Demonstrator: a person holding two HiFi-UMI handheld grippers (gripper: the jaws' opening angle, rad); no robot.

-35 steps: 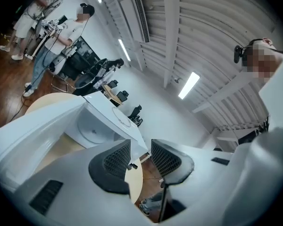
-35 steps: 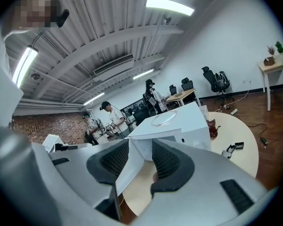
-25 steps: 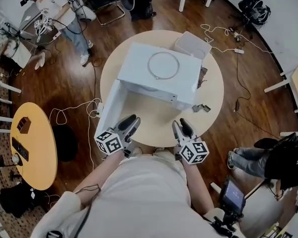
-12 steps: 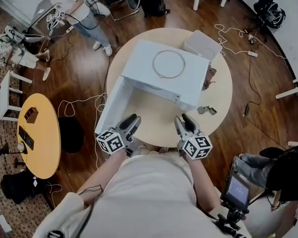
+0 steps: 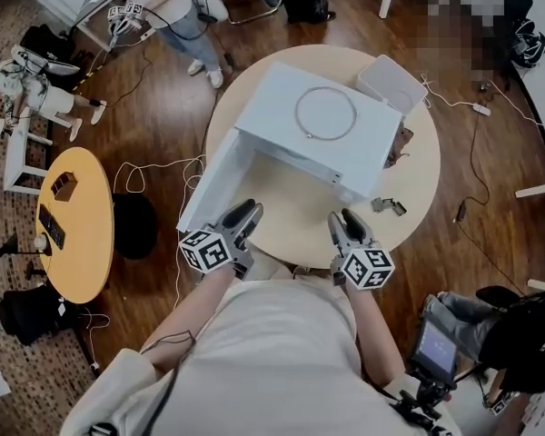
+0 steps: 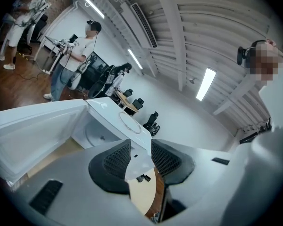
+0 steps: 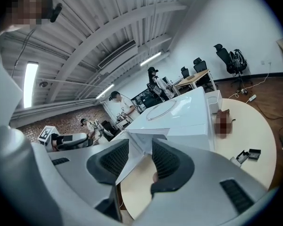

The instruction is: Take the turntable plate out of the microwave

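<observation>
Your left gripper [image 5: 245, 212] and right gripper [image 5: 345, 218] both hover over the near edge of the round table [image 5: 295, 221], jaws apart with nothing between them. In front of you the white microwave [image 5: 272, 116] stands with its door [image 5: 213, 184] swung open to your left. The left gripper view shows the round plate [image 6: 98, 135] lying flat inside the cavity. A thin ring [image 5: 325, 113] rests on the microwave's top.
</observation>
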